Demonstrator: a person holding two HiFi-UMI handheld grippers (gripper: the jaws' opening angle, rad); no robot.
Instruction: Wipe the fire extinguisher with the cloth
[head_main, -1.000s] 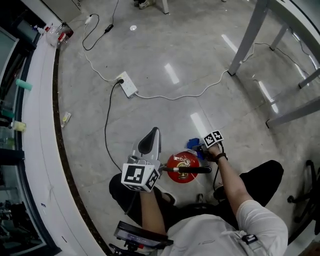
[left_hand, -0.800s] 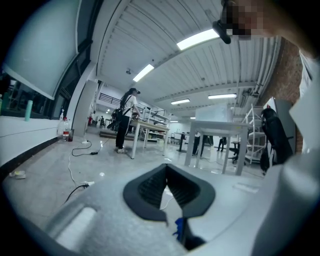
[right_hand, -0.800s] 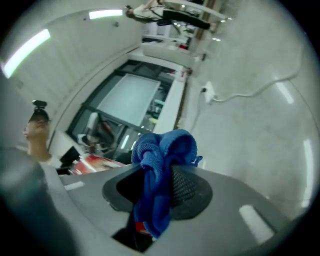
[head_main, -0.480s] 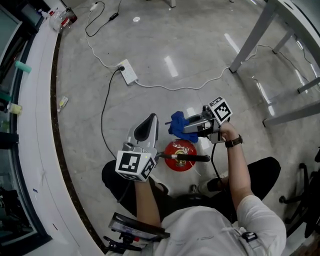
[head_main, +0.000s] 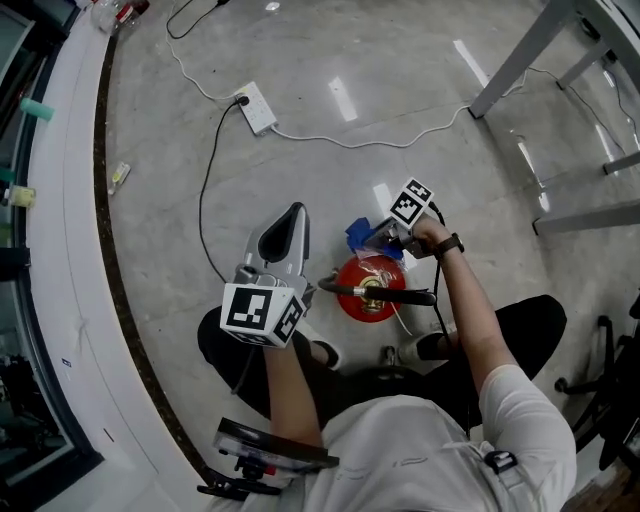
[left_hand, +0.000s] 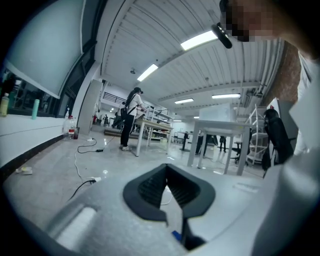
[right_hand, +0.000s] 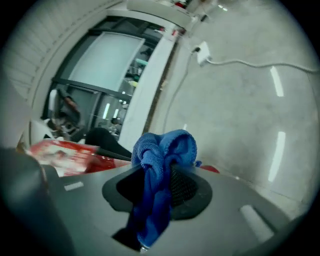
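Observation:
The red fire extinguisher (head_main: 368, 292) stands on the floor between the person's feet, seen from above, with its black handle (head_main: 392, 296) across the top. My right gripper (head_main: 377, 238) is shut on a bunched blue cloth (head_main: 360, 236), which sits at the extinguisher's far upper edge. In the right gripper view the cloth (right_hand: 162, 150) hangs from between the jaws, and the extinguisher's red body (right_hand: 70, 152) lies just to the left. My left gripper (head_main: 288, 222) hovers left of the extinguisher, shut and holding nothing (left_hand: 167, 172).
A white power strip (head_main: 258, 108) with white and black cables lies on the grey floor ahead. Grey table legs (head_main: 510, 60) stand at the upper right. A curved white ledge (head_main: 60, 250) runs along the left. A person (left_hand: 131, 117) stands at distant tables.
My right gripper lifted the blue cloth from low beside the extinguisher, swung it up and left, and now holds it at the extinguisher's far top edge. The left gripper has barely moved.

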